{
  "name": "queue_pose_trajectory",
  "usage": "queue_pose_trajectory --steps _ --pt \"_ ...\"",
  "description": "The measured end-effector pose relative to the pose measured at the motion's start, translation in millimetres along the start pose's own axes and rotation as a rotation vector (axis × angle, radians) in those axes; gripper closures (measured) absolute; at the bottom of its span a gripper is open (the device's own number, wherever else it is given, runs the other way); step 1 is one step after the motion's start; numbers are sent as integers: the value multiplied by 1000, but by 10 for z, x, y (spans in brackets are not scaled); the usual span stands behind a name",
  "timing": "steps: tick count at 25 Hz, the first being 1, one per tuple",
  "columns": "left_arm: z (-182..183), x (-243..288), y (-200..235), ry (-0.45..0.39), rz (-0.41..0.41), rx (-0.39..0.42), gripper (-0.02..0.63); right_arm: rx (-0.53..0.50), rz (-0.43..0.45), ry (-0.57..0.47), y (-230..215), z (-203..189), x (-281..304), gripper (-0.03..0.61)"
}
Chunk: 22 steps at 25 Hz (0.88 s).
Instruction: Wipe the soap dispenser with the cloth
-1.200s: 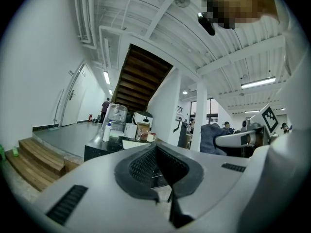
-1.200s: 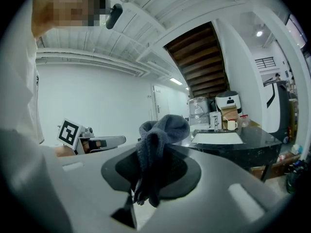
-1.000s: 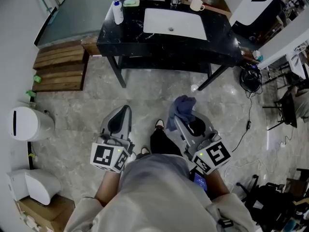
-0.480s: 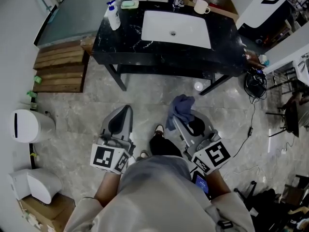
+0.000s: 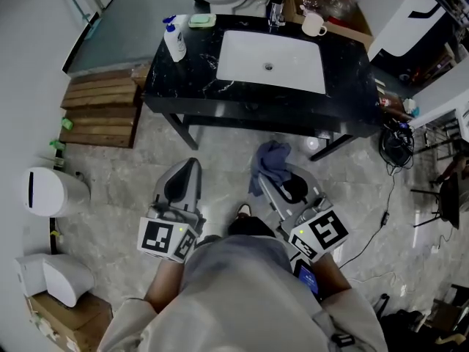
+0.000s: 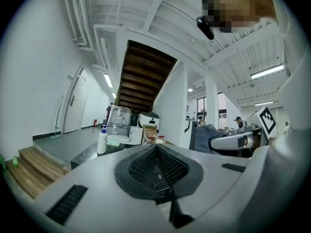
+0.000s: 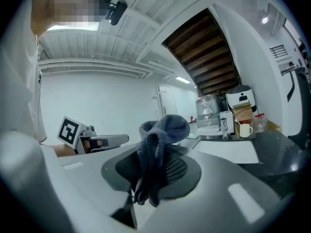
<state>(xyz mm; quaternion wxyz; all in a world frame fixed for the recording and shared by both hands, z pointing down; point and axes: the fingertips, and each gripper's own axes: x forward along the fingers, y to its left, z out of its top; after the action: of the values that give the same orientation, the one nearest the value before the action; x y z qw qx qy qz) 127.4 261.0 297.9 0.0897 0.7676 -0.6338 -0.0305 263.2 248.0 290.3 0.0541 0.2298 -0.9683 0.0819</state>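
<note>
The soap dispenser [image 5: 174, 39], a white pump bottle with a blue top, stands at the left end of the black counter [image 5: 198, 79]; it also shows small in the left gripper view [image 6: 101, 140]. My right gripper [image 5: 268, 176] is shut on a bunched grey-blue cloth [image 5: 271, 164], which sticks up between its jaws in the right gripper view [image 7: 160, 152]. My left gripper [image 5: 187, 169] is shut with nothing in it [image 6: 156, 171]. Both grippers are held level over the floor, short of the counter.
A white sink [image 5: 271, 61] is set in the counter, with a mug [image 5: 314, 25] and a tap [image 5: 275, 12] behind it and a soap dish [image 5: 200, 21] by the dispenser. Wooden steps [image 5: 99, 108] lie left; a white bin [image 5: 55, 191] stands beside them. Cables [image 5: 392, 149] trail at right.
Both grippers and the person have moved closer to the counter, which now sits lower and larger in the head view. The cloth stays clamped in the right gripper.
</note>
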Motion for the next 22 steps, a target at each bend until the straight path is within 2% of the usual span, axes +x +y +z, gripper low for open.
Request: queue_pose_trajectory --steps 11,22 --pt "107 202 -8 2 39 29 607 4 60 -35 -217 135 126 505" --pt "55 397 223 14 45 2 606 17 91 -3 -267 102 458 505"
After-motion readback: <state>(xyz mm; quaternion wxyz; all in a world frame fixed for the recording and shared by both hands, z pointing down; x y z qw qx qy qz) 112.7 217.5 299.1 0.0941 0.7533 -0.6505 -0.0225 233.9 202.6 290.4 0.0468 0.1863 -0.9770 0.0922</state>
